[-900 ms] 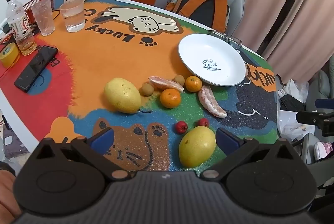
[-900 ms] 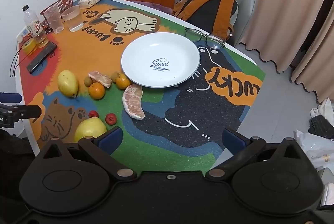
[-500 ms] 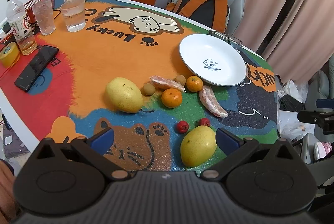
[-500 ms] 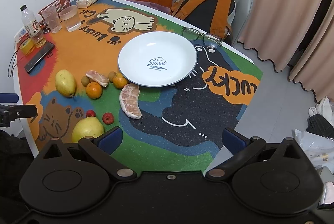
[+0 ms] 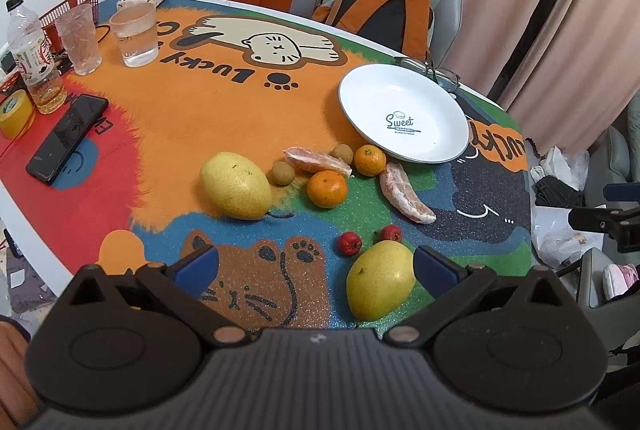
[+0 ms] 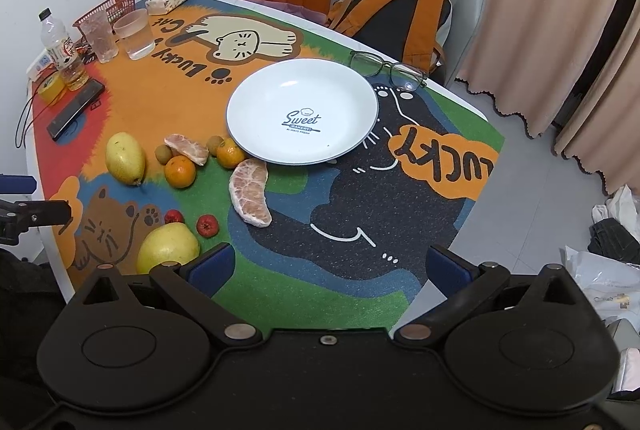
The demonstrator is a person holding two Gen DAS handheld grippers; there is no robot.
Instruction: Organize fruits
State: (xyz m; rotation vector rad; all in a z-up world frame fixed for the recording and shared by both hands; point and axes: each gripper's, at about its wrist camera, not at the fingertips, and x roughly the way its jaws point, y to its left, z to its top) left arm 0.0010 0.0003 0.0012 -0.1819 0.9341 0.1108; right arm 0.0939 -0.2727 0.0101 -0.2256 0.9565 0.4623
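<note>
My left hand-held gripper [image 5: 316, 266] had a matte black body with a ribbed grey centre panel, flanked by two round black housings, each bearing a raised disc. Two angular black linkage arms ran forward from copper-coloured pivot pins to blue finger pads [image 5: 196, 264]. A small silver mark sat at the top of the ribbed panel. A strip of my skin showed at the lower left edge of that view. My right hand-held gripper [image 6: 328, 266] had the same form, but its centre was smooth black, with a single silver screw between two metal pivot pins. Its finger pads [image 6: 212, 266] were also blue.
</note>
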